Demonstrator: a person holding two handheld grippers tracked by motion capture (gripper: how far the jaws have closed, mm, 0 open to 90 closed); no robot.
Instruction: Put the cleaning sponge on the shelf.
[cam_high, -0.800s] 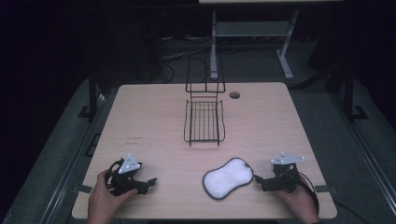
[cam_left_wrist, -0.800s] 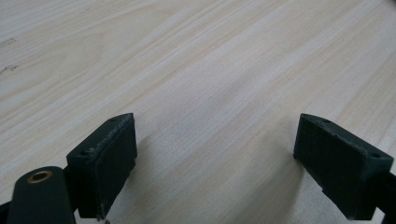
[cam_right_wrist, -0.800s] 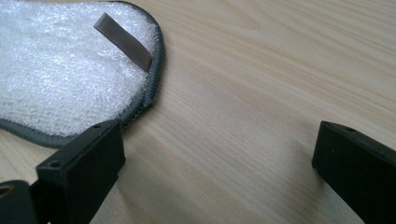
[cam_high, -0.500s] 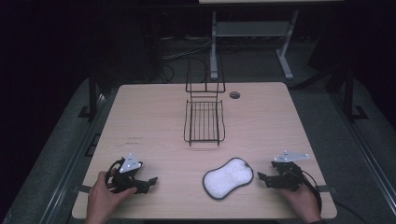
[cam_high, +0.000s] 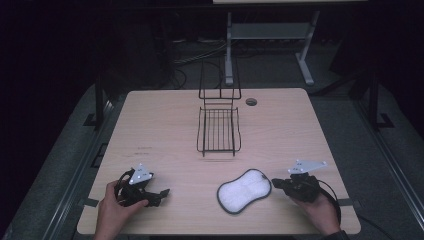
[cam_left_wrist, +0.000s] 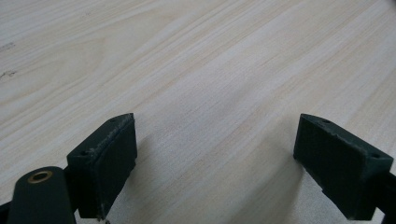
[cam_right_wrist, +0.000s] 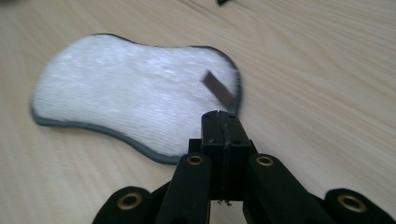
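From above I see my whole table (cam_high: 165, 130): one white pad (cam_high: 244, 190) with a dark rim lying flat near its front edge, one black wire rack (cam_high: 218, 127) standing farther back at the middle, and one dark round hole (cam_high: 251, 102) just right of the rack's far end. My right gripper view brings the pad (cam_right_wrist: 126, 88) up close, showing its fuzzy white face and a small dark tab (cam_right_wrist: 218, 87) sticking out at the edge nearest my jaws, a detail too small to make out from above. My left gripper view gives me bare wood grain between my two jaws.

I hold two grippers, one in each hand. My left gripper (cam_high: 159, 193) rests low on the table at the near left, pointing right, its jaws standing wide apart with nothing between them. My right gripper (cam_high: 277, 183) sits at the near right, pointing left at the pad's right end, its jaws pressed together on nothing, tips just short of the tab.
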